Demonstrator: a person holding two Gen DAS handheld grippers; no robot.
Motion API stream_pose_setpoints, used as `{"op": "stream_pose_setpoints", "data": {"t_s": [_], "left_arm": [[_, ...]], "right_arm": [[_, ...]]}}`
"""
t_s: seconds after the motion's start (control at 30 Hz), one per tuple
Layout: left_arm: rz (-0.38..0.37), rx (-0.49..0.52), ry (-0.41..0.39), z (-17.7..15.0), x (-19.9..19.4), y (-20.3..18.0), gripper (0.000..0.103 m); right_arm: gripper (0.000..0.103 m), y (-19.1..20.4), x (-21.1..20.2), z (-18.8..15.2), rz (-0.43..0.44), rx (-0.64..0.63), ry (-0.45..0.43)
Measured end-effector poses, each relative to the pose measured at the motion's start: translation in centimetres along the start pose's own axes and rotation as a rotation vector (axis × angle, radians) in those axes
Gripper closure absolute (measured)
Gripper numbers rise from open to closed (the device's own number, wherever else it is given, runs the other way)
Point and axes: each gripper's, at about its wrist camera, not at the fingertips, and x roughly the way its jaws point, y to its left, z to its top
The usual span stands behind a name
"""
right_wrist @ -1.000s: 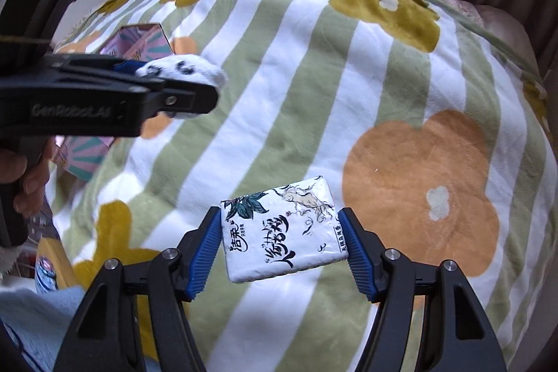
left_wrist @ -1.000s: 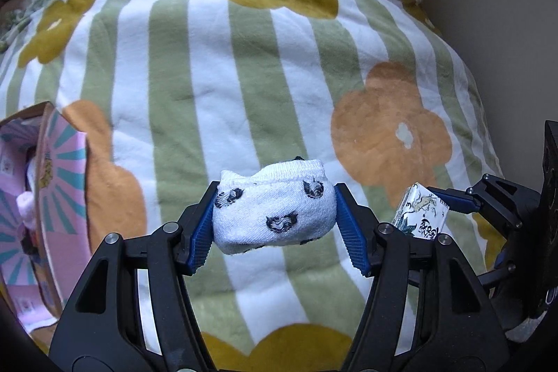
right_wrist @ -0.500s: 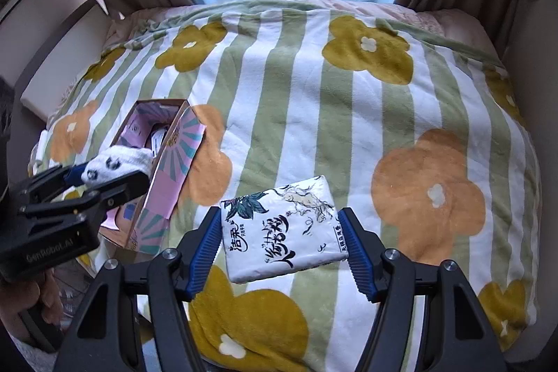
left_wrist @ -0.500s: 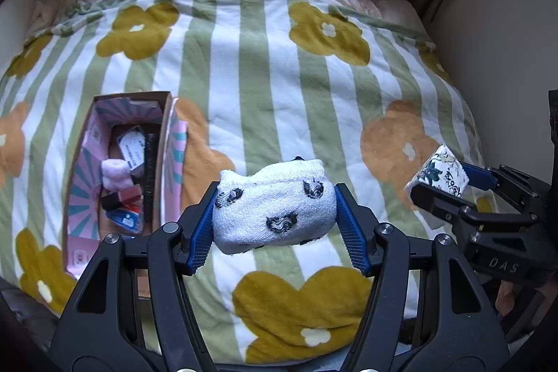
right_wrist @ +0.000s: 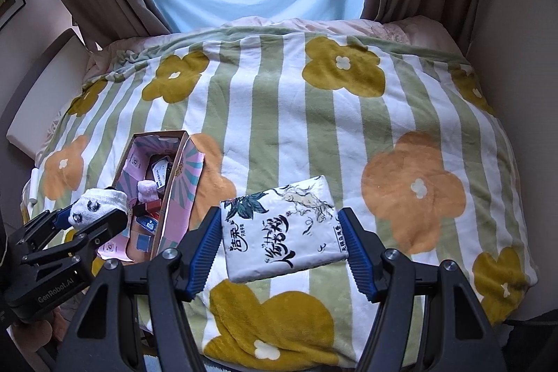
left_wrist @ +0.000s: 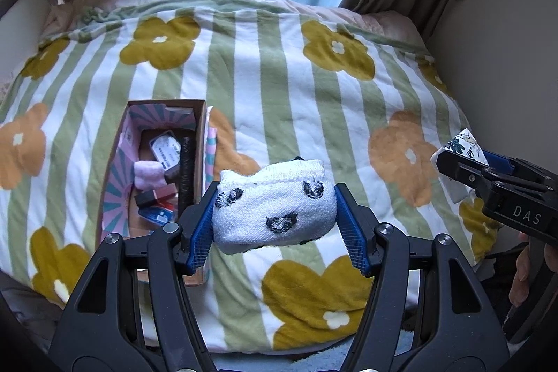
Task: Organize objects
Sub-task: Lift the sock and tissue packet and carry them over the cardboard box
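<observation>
Both tools are sitting higher and farther back than a second ago, so the whole bed [right_wrist: 286,114] with its flowered blanket and the window curtains are now showing. The left hand-held gripper [left_wrist: 275,220] is clamping a rolled white sock [left_wrist: 273,210] in the air, just right of the open cardboard box [left_wrist: 200,142] lying on the blanket. The right hand-held gripper [right_wrist: 280,239] is clamping a printed tissue pack [right_wrist: 282,227], held up above the blanket, well right of the box.
</observation>
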Motion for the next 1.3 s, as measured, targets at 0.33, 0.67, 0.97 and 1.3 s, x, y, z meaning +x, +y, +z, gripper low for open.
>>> {"op": "stream_pose_setpoints", "data": {"t_s": [0.33, 0.67, 0.97, 1.3], "left_arm": [[0.031, -0.042, 0.0, -0.5, -1.9, 5.7, 0.043], [0.066, -0.119, 0.034, -1.7, -1.7, 12.5, 0.043], [0.075, -0.169, 0.13, -3.6, 1.9, 18.3, 0.043], [0.029, -0.132, 0.254, -4.8, 10.0, 21.1, 0.043]], "right_arm": [[0.041, 6.5, 1.0, 1.1, 0.054, -0.065, -0.005], [0.041, 13.9, 4.7, 2.0, 0.118, -0.157, 0.048], [0.041, 19.2, 10.5, 3.8, 0.133, -0.204, 0.122], [0.041, 23.9, 20.7, 6.1, 0.129, -0.256, 0.201]]}}
